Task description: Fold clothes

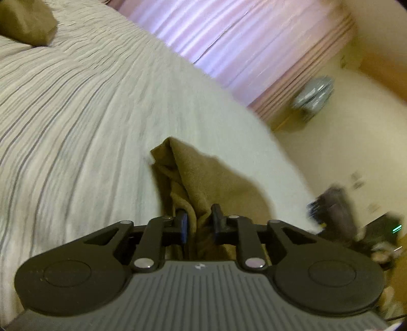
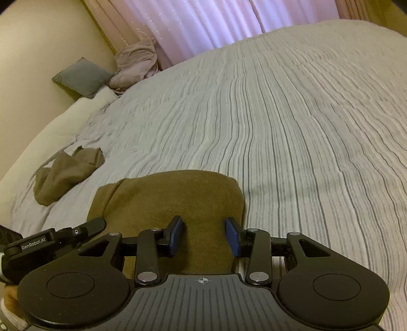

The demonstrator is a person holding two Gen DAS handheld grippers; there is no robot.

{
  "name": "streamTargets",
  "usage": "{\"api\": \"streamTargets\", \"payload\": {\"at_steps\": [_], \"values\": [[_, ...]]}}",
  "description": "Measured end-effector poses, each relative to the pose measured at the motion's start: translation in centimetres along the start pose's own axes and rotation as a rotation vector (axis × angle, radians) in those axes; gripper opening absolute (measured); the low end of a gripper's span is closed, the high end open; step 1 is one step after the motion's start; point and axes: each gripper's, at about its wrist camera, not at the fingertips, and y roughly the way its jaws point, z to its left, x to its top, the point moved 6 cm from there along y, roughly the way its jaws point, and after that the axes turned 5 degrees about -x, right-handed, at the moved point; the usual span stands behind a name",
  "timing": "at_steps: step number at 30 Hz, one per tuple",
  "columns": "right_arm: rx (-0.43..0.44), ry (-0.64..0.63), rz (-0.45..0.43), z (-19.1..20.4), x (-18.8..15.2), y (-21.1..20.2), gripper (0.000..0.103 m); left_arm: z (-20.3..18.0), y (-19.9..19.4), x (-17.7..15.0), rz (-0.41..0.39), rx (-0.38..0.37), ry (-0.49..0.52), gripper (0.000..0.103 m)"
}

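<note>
Left hand-held gripper (image 1: 199, 220) is low over the bed (image 1: 76, 114), its fingers close together with a bunched fold of the brown garment (image 1: 203, 178) standing between them; whether the pads truly press it, I cannot tell. Ahead and left of it lies another brown cloth (image 1: 25, 21). Over to the right hand-held gripper (image 2: 207, 235): fingers apart, hovering above the garment's flat folded part (image 2: 178, 196), pads clear of the fabric. Beyond its left finger, a crumpled brown piece (image 2: 66, 173); farther off, a grey pillow (image 2: 81, 76).
</note>
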Motion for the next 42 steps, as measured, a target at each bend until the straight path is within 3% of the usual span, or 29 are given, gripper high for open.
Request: {"api": "streamTargets", "payload": {"at_steps": [3, 4, 8, 11, 16, 21, 24, 27, 29, 30, 31, 34, 37, 42], "values": [[-0.001, -0.026, -0.011, -0.2, -0.4, 0.0, 0.040, -1.1, -0.9, 0.0, 0.001, 0.042, 0.050, 0.023], [0.009, -0.017, -0.018, -0.3, -0.3, -0.4, 0.040, -1.4, -1.4, 0.1, 0.001, 0.055, 0.047, 0.028], [0.043, 0.017, -0.052, -1.2, -0.7, -3.6, 0.040, -2.8, -3.7, 0.3, -0.012, 0.091, 0.027, 0.030], [0.067, 0.030, -0.082, -1.6, -2.1, -6.9, 0.040, -3.7, -6.5, -0.9, -0.022, 0.075, -0.049, 0.038], [0.115, 0.018, -0.084, -1.4, -5.8, -11.0, 0.040, -3.0, -11.3, -5.4, -0.037, 0.009, -0.301, 0.043], [0.180, -0.123, -0.028, 0.2, -9.5, -12.9, 0.040, -2.6, -12.6, -8.1, -0.048, 0.005, -0.379, 0.046], [0.129, -0.238, -0.010, 1.3, -10.7, -12.0, 0.040, -2.6, -11.6, -8.0, -0.049, 0.008, -0.415, 0.047], [0.101, -0.307, -0.046, 2.4, -10.7, -10.8, 0.040, -2.7, -10.5, -7.7, -0.054, 0.009, -0.410, 0.043], [0.085, -0.309, -0.068, 2.7, -10.5, -9.8, 0.040, -2.9, -9.9, -8.0, -0.043, 0.018, -0.377, 0.015], [0.074, -0.318, -0.079, 3.0, -10.3, -9.3, 0.022, -3.1, -9.6, -8.1, -0.038, 0.022, -0.360, 0.005], [0.062, -0.344, -0.087, 3.3, -10.3, -9.0, 0.005, -3.1, -9.6, -8.0, -0.039, 0.034, -0.328, 0.005], [-0.023, -0.465, -0.141, 3.8, -10.5, -9.2, 0.003, -2.7, -9.8, -7.8, -0.041, 0.049, -0.277, 0.005], [-0.112, -0.585, -0.120, 4.0, -11.5, -8.5, 0.003, -1.8, -9.6, -8.5, -0.035, 0.093, -0.280, 0.005], [-0.109, -0.640, -0.044, 4.6, -12.4, -7.6, 0.005, -3.5, -10.8, -7.9, -0.027, 0.144, -0.197, 0.017]]}}
